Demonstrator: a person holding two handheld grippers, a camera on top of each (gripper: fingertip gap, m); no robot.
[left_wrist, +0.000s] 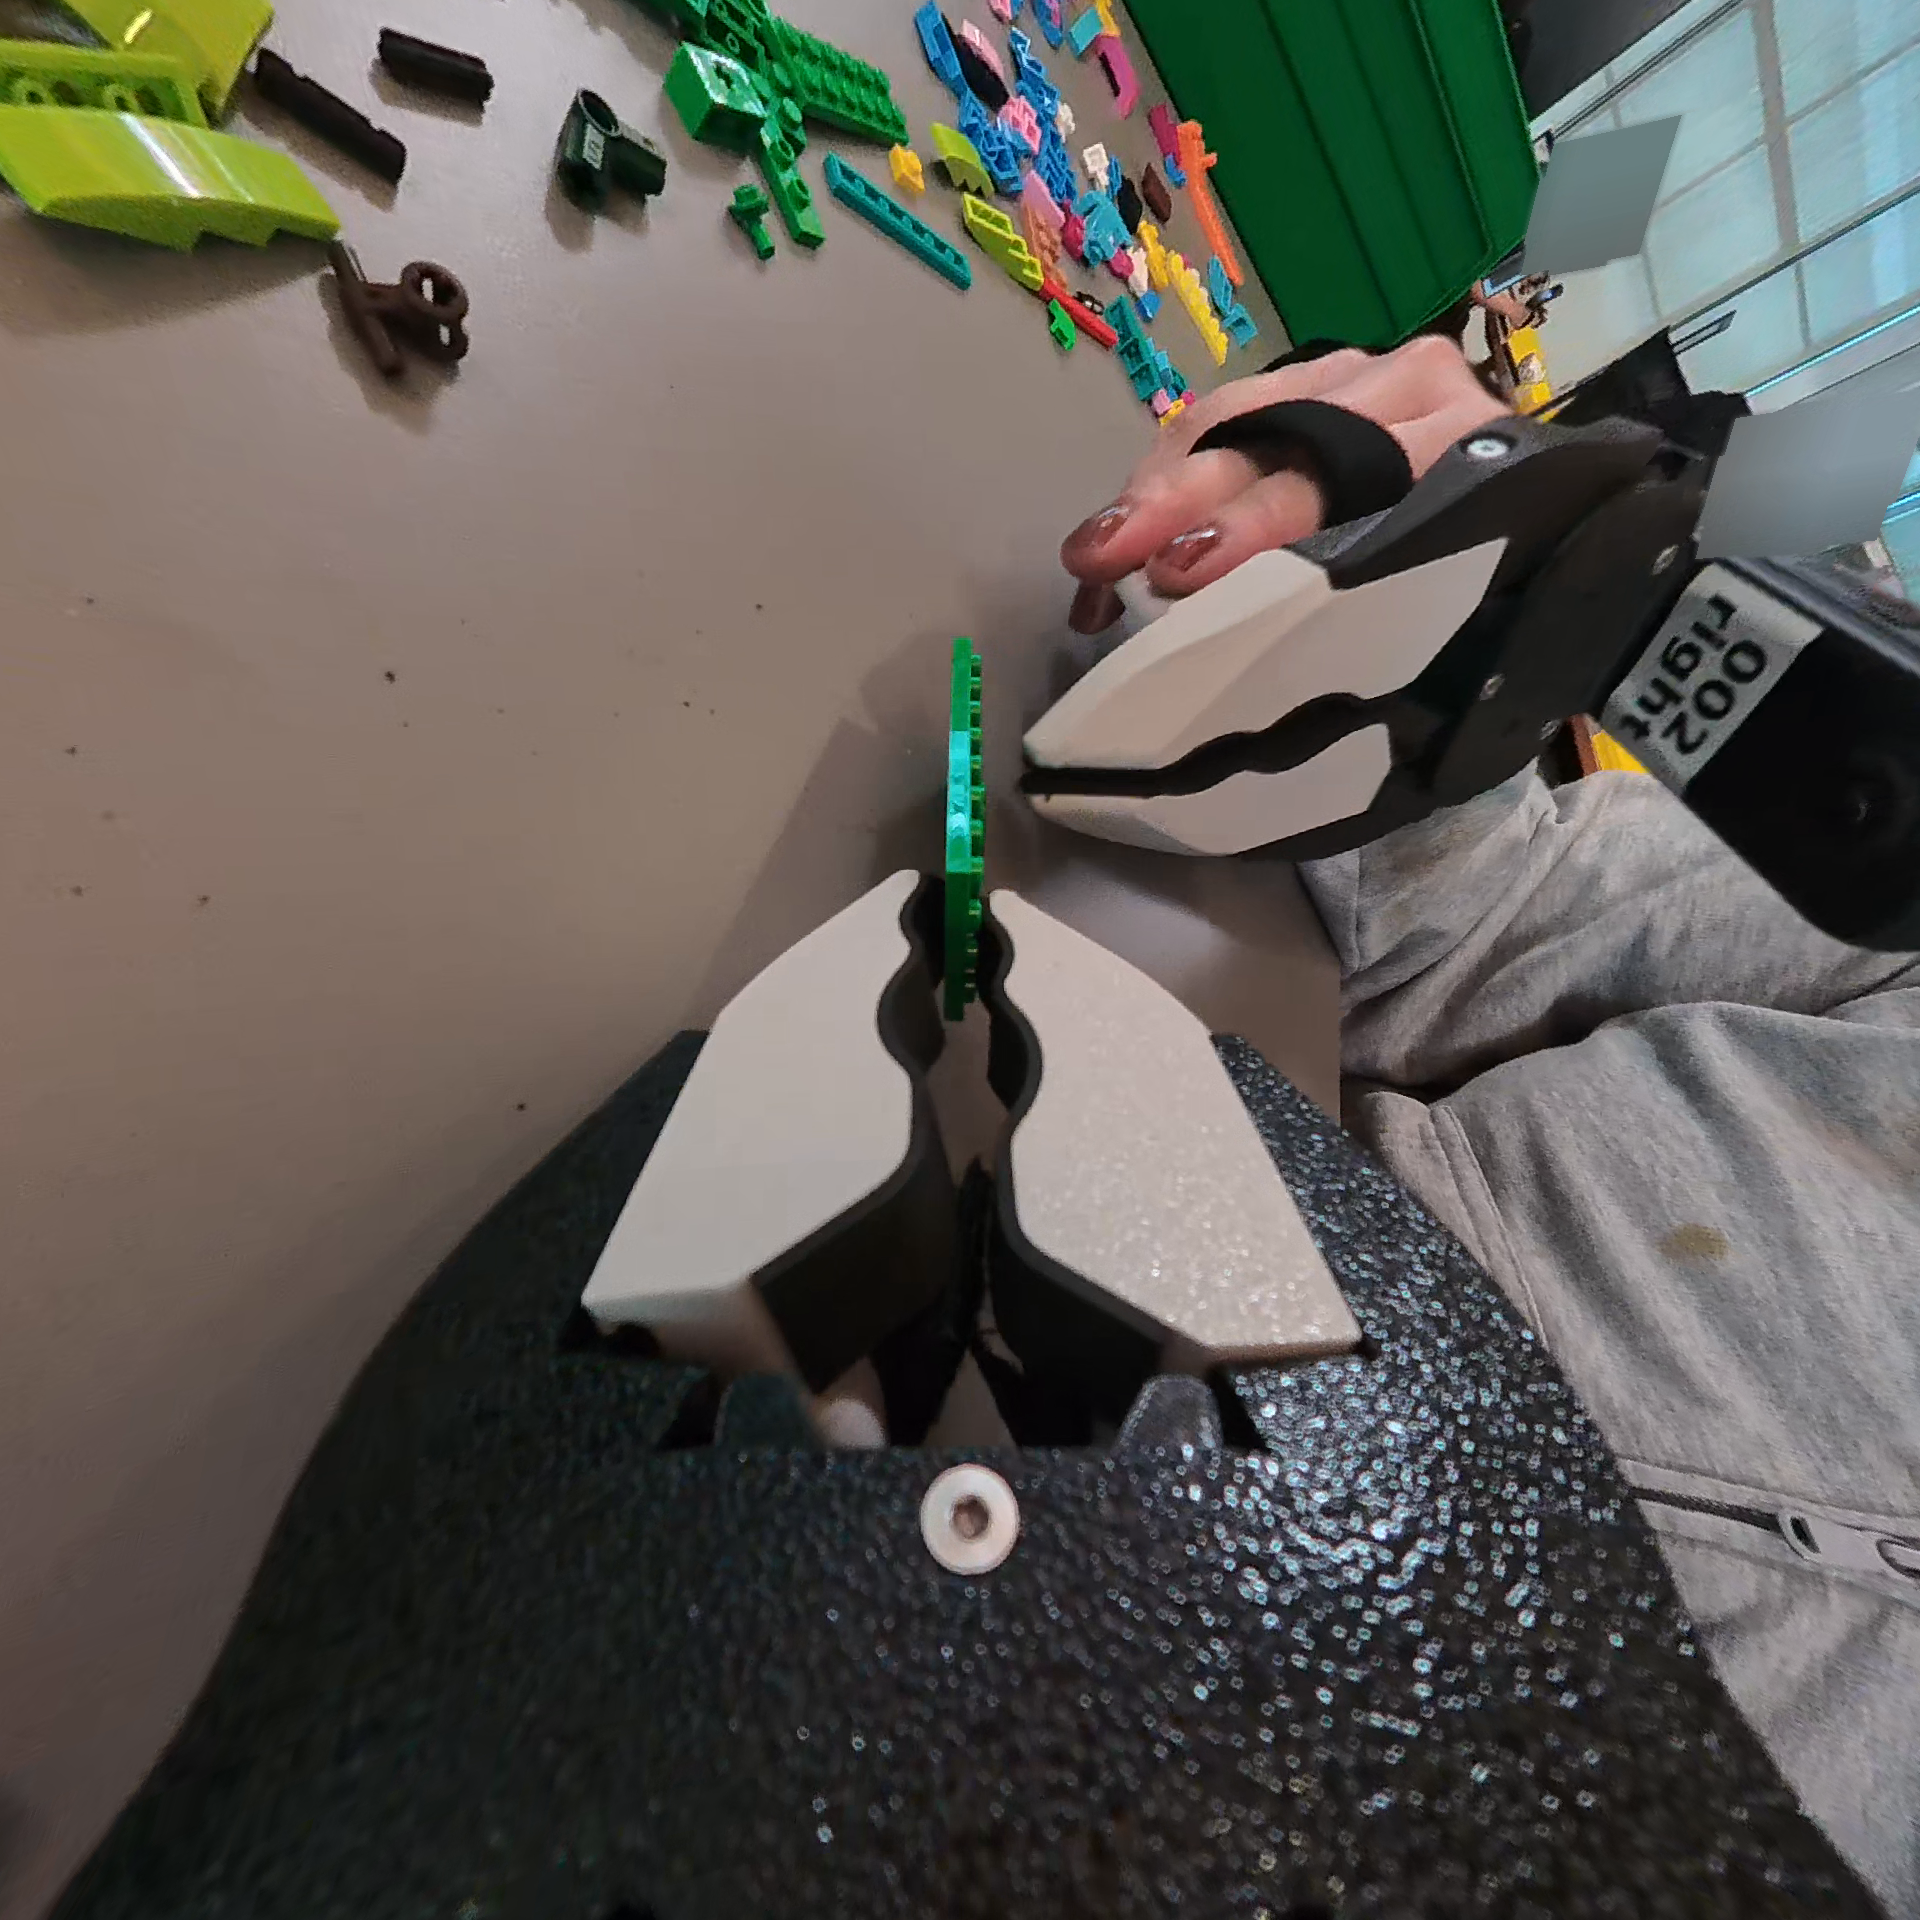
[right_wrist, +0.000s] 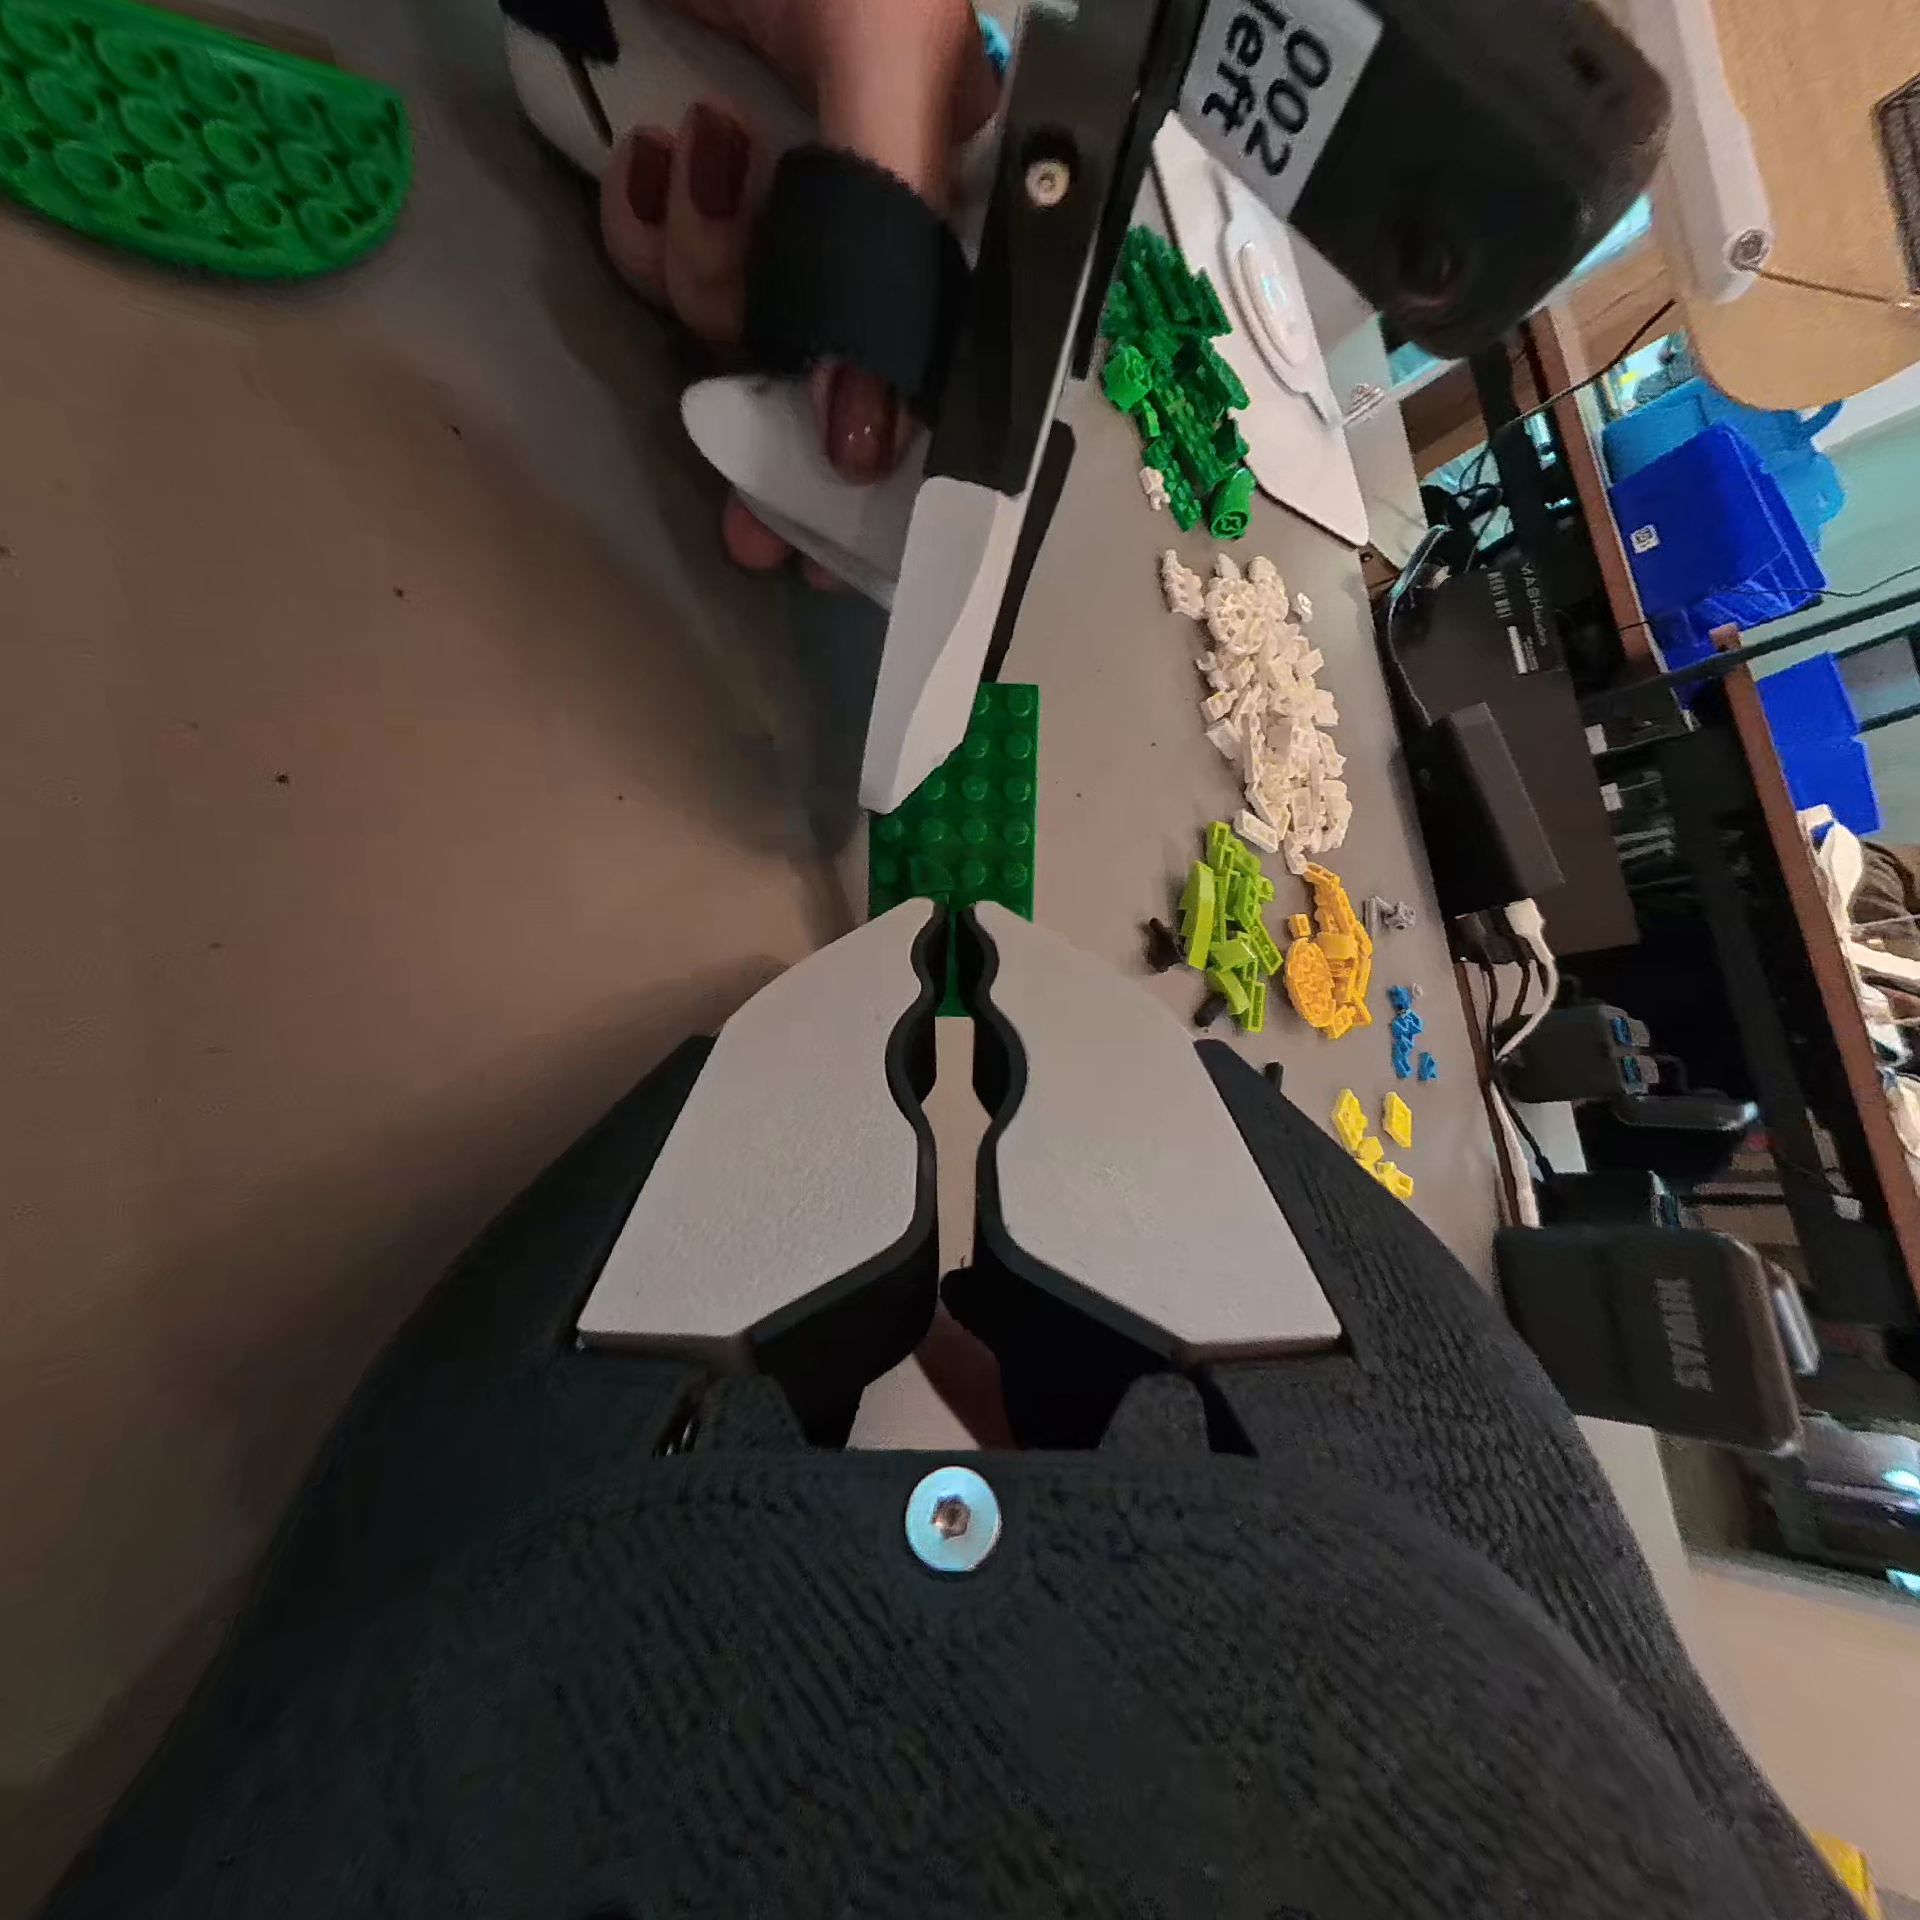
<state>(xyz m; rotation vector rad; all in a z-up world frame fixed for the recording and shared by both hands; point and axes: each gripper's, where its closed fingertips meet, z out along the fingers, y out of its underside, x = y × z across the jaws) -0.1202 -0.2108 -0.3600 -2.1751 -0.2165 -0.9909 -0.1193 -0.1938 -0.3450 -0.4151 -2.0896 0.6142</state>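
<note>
My left gripper (left_wrist: 956, 894) is shut on the lower end of a flat green studded plate (left_wrist: 964, 727) and holds it edge-on above the grey table (left_wrist: 520, 727). A lighter green patch sits on the plate's edge. My right gripper (left_wrist: 1027, 777) is shut, with its tips just beside the studded face of the plate, and nothing shows between them. In the right wrist view the right gripper (right_wrist: 951, 914) is closed in front of the plate (right_wrist: 987, 800). The plate faces me, with a small green piece (right_wrist: 916, 871) on it. A left finger (right_wrist: 925, 675) covers the plate's upper left corner.
Piles of loose bricks lie on the table: green (left_wrist: 790, 83), lime (left_wrist: 156, 177), dark brown (left_wrist: 405, 312), mixed colours (left_wrist: 1081, 197), white (right_wrist: 1268, 707), orange-yellow (right_wrist: 1325, 966). A green bin (left_wrist: 1330, 156) stands at the back. A green rounded plate (right_wrist: 197, 156) lies far left. A grey sleeve (left_wrist: 1558, 1143) is close by. My left and right fingertips are right by each other.
</note>
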